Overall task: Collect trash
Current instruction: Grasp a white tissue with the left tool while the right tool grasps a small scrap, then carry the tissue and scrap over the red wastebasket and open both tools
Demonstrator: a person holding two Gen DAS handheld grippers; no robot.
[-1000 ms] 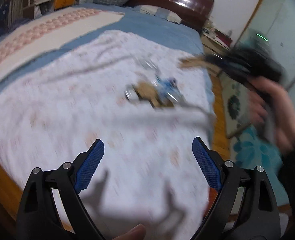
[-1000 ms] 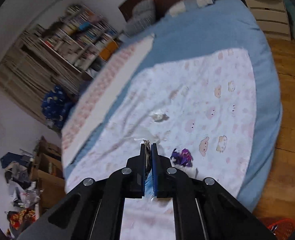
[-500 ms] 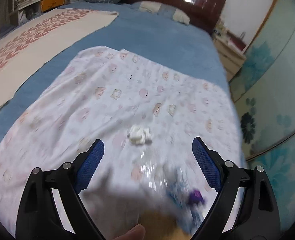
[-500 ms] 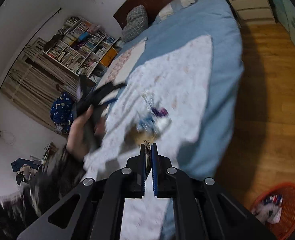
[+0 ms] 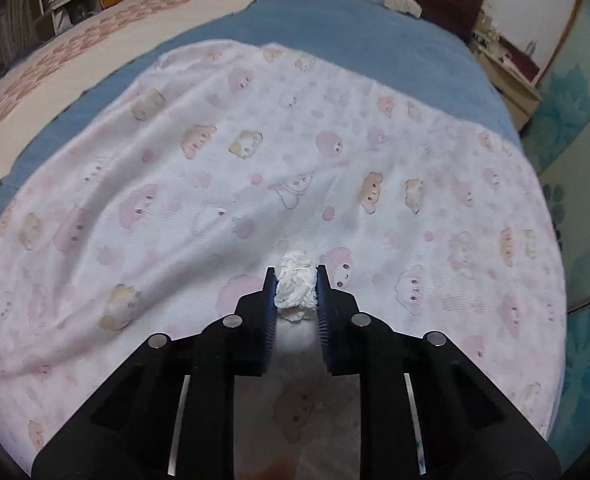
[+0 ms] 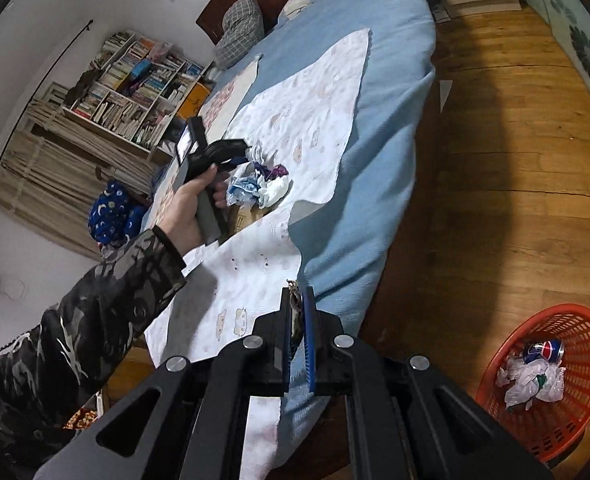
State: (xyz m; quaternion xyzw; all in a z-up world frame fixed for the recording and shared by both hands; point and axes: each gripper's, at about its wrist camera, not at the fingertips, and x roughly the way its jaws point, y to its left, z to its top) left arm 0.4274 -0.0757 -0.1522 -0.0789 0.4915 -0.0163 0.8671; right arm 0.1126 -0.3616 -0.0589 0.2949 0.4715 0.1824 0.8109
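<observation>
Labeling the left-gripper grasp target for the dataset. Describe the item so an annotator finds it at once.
Start at the bed with the blue sheet and the white cartoon-print cloth spread over it. At the cloth's near edge, the left gripper is closing its fingers on a crumpled white paper wad. It lies alone, pale and plain, away from the colourful wrapper pile seen in the right wrist view.
</observation>
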